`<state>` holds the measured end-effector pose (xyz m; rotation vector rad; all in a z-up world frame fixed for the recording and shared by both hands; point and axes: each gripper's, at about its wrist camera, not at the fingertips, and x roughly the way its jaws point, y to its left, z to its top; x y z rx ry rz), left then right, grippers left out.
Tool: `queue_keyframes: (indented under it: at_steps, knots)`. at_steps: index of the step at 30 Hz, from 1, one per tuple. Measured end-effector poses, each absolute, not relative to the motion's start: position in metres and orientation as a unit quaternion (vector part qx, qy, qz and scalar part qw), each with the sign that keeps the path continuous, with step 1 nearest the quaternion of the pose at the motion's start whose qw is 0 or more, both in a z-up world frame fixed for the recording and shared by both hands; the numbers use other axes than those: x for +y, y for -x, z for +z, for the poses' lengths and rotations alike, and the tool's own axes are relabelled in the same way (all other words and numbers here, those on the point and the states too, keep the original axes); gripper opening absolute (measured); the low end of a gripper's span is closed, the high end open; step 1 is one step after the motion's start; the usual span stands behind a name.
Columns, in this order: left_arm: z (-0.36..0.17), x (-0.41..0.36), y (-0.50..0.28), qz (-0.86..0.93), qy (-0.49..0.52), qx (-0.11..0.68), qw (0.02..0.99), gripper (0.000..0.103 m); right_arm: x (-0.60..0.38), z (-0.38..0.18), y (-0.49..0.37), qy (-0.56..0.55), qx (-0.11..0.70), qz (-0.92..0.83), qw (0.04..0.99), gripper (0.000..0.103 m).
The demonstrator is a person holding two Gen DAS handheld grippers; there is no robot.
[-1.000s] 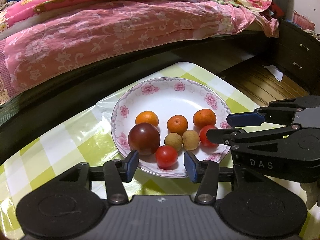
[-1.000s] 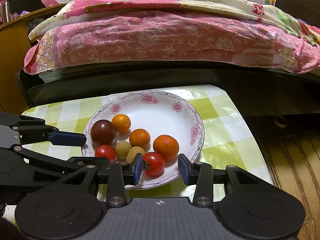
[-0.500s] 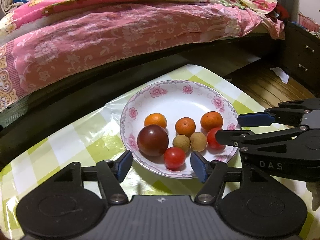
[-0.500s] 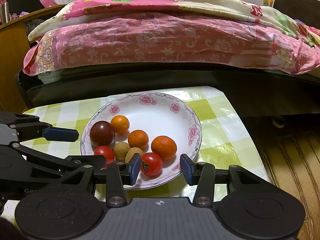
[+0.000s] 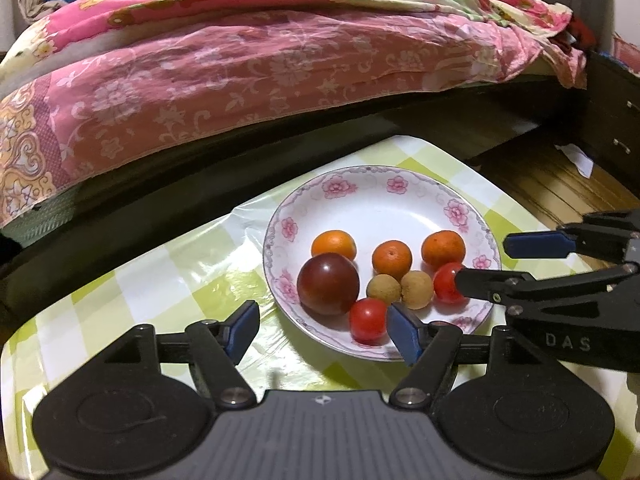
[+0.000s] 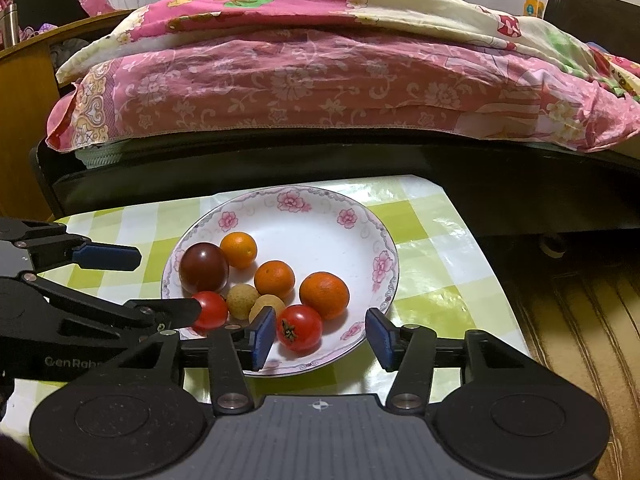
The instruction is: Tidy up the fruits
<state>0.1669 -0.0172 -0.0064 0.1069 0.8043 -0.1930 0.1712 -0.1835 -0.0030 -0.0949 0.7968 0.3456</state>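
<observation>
On the near half of a flowered plate (image 6: 384,268), set on a table (image 6: 432,280) covered in green-and-white check at the foot of a bed (image 6: 320,80) heaped with pink quilts, eight small fruits lie sorted by kind: three oranges (image 6: 274,278) in a row toward the plate's middle, two tan longans (image 6: 242,301) touching each other just in front of them, a dark plum (image 6: 204,267) by the plate's left rim, and two red tomatoes (image 6: 299,328) nearest the plate's front edge. Like sits beside like, which suggests the sorting is largely done. The left tongs (image 5: 320,330) hang released over the plate's front-left edge, their blue pads spread wide with one tomato (image 5: 368,321) just inside the right pad; nothing is gripped. The right tongs (image 6: 320,334) are likewise released at the plate's front rim, the other tomato lying between their pads, closer to the left one and apparently free of both. Both tools are held low and level with the plate, probably so a fruit can be set down or nudged without rolling.
</observation>
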Motion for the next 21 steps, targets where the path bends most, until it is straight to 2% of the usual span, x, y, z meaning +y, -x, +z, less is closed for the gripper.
queue_keyframes:
  at_steps: [9, 10, 11, 12, 21]
  knots:
    - [-0.009, -0.0205, -0.1689, -0.067, -0.077, 0.391, 0.915, 0.079, -0.1828, -0.0019, -0.1692, 0.049, 0.383, 0.167, 0.907, 0.051]
    - [-0.009, -0.0213, -0.1689, -0.065, -0.081, 0.39, 0.915, 0.083, -0.1829, -0.002, -0.1692, 0.049, 0.383, 0.167, 0.907, 0.051]
    - [-0.0085, -0.0222, -0.1682, -0.064, -0.085, 0.388, 0.915, 0.091, -0.183, -0.0021, -0.1691, 0.05, 0.383, 0.166, 0.907, 0.051]
    - [-0.0078, -0.0227, -0.1671, -0.059, -0.089, 0.384, 0.917, 0.092, -0.1829, -0.0021, -0.1692, 0.05, 0.383, 0.166, 0.907, 0.051]
    - [-0.0037, -0.0209, -0.1644, -0.059, -0.086, 0.375, 0.921, 0.094, -0.1845, -0.0001, -0.1679, 0.051, 0.382, 0.16, 0.909, 0.052]
